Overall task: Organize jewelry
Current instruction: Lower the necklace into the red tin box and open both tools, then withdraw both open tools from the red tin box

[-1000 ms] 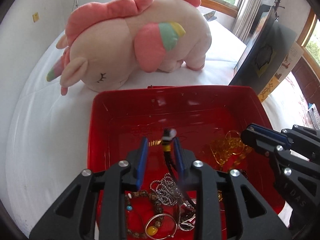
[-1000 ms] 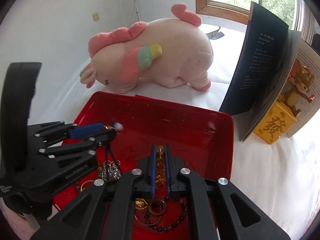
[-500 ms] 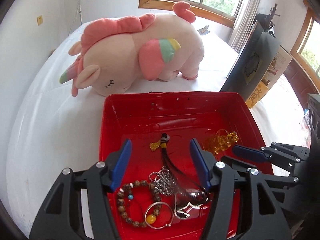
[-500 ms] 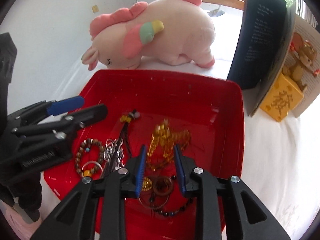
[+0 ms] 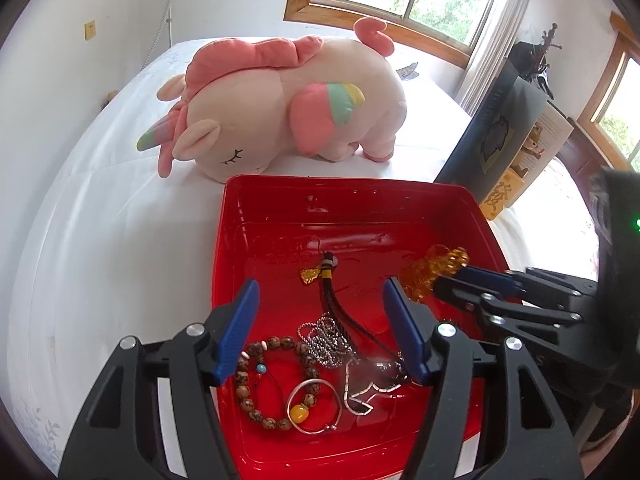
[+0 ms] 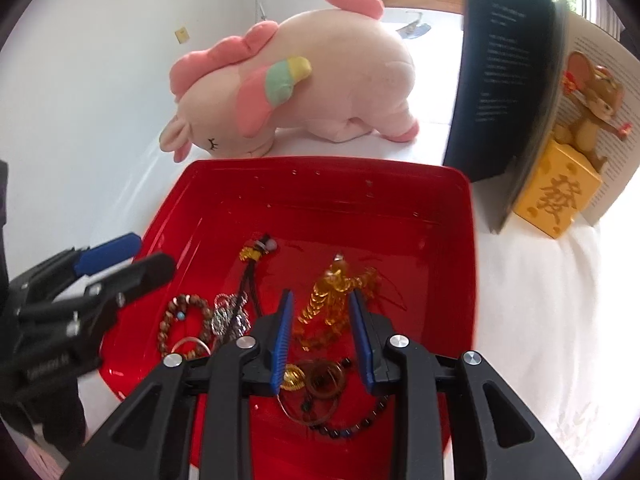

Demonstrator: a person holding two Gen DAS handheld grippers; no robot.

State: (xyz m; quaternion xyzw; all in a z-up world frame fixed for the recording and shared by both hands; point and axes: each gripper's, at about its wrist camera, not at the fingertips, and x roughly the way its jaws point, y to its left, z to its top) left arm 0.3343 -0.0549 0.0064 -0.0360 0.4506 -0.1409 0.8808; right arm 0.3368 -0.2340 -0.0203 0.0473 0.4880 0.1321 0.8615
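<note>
A red tray (image 5: 280, 208) (image 6: 440, 184) on the white bed holds jewelry. A black cord with a gold charm (image 5: 326, 280) (image 6: 252, 256), a silver chain (image 5: 324, 340), a brown bead bracelet (image 5: 248, 384) (image 6: 176, 312) and a silver bangle (image 5: 316, 408) lie on the left. A gold sequin necklace (image 6: 336, 296) (image 5: 436, 268) lies on the right, with dark rings and beads (image 6: 324, 380) near the front. My left gripper (image 5: 320, 328) is open and empty above the cord and chain. My right gripper (image 6: 322, 336) is open and empty above the gold necklace.
A pink plush unicorn (image 5: 288, 108) (image 6: 304, 80) lies just behind the tray. A dark open book (image 6: 504, 80) (image 5: 492, 136) stands at the back right, with a yellow block and a mouse figurine (image 6: 560, 184) beside it. White bedding surrounds the tray.
My left gripper opened and let the black cord drop into the tray. My right gripper opened and let go of the gold necklace. Both grippers pulled back and up.
</note>
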